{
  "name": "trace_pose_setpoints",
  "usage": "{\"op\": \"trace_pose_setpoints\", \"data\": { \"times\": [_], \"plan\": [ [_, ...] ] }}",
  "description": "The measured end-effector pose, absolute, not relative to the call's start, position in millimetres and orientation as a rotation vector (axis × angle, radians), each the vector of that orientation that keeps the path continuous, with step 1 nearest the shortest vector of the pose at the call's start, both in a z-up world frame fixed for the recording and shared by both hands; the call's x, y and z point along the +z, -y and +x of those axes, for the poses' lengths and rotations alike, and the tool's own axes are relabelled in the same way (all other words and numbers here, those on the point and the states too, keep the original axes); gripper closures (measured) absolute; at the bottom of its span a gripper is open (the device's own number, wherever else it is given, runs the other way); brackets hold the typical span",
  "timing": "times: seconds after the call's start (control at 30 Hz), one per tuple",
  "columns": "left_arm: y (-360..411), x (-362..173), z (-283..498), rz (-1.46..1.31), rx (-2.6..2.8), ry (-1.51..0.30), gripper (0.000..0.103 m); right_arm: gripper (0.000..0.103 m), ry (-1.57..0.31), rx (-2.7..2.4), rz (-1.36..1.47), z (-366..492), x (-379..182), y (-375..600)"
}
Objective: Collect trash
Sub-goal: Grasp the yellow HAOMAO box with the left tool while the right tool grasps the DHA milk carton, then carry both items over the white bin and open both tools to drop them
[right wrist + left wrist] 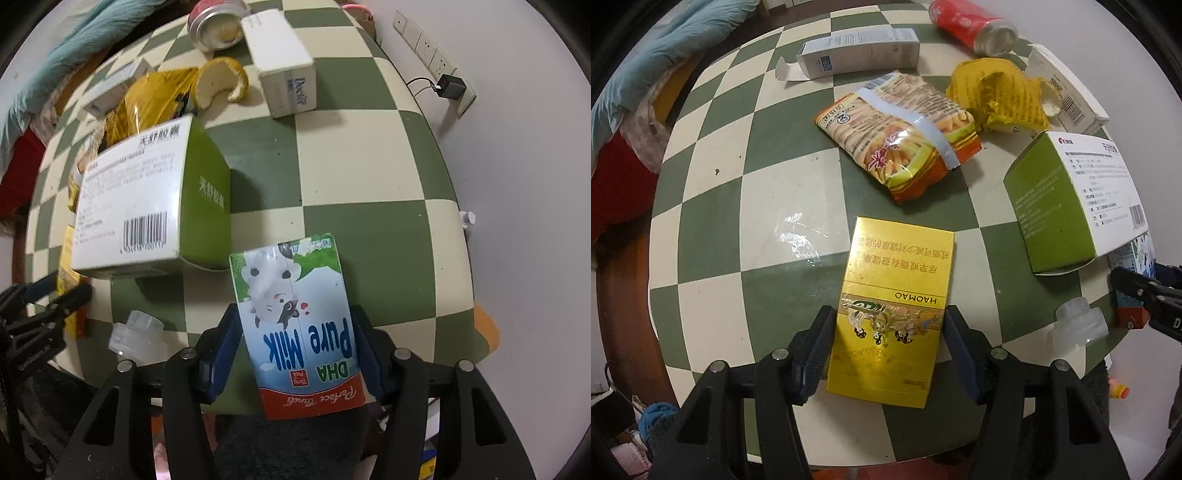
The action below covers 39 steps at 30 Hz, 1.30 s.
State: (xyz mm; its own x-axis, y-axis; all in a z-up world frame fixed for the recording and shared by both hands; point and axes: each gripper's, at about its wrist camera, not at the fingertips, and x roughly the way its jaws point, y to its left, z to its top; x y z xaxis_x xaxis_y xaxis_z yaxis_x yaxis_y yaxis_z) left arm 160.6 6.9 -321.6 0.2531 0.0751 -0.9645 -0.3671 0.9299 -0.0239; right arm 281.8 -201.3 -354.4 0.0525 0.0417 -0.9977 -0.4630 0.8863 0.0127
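Observation:
My left gripper (888,325) is shut on a gold HAOMAO cigarette box (894,306), its fingers pressing both long sides near the table's front edge. My right gripper (293,332) is shut on a blue and white DHA Pure Milk carton (295,325), held flat over the table's near edge. The right gripper also shows at the right edge of the left wrist view (1152,295). Other trash lies on the checked round table (713,229): a snack bag (905,136), a crumpled yellow wrapper (997,96), a red can (971,24), a green and white box (1075,199).
A clear plastic cap (1078,325) sits at the table's front edge between the grippers. A long white box (857,53) and another white box (284,62) lie at the back. A peel piece (221,83) lies by the can. Wall sockets with a charger (448,86) are at right.

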Motion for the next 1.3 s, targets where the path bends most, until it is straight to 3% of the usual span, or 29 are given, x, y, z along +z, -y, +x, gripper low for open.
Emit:
{"op": "trace_pose_setpoints", "data": {
  "times": [0.03, 0.07, 0.23, 0.47, 0.63, 0.77, 0.97, 1.3],
  "plan": [
    [-7, -323, 160, -0.261, 0.303, -1.282, 0.048, 0.047, -1.464, 0.383, -0.371, 280, -354, 200],
    [-7, -323, 158, -0.285, 0.236, -1.436, 0.048, 0.048, -1.457, 0.372, -0.376, 279, -353, 199],
    [-9, -304, 145, -0.277, 0.246, -1.398, 0.048, 0.050, -1.438, 0.333, -0.279, 263, -336, 215],
    [-33, -216, 110, -0.268, 0.319, -1.200, 0.048, 0.050, -1.303, 0.414, -0.171, 229, -268, 204],
    [-86, -162, 95, -0.256, 0.425, -1.060, 0.048, 0.050, -1.200, 0.558, -0.127, 213, -208, 138],
    [-147, -138, 63, -0.293, 0.530, -1.000, 0.048, 0.050, -1.174, 0.705, -0.129, 194, -191, 61],
    [-250, -160, -3, -0.451, 0.715, -1.001, 0.048, 0.050, -1.279, 0.937, -0.177, 140, -228, -95],
    [-388, -291, -71, -0.790, 0.808, -1.118, 0.047, 0.050, -1.465, 0.993, -0.371, 80, -359, -293]
  ]
}}
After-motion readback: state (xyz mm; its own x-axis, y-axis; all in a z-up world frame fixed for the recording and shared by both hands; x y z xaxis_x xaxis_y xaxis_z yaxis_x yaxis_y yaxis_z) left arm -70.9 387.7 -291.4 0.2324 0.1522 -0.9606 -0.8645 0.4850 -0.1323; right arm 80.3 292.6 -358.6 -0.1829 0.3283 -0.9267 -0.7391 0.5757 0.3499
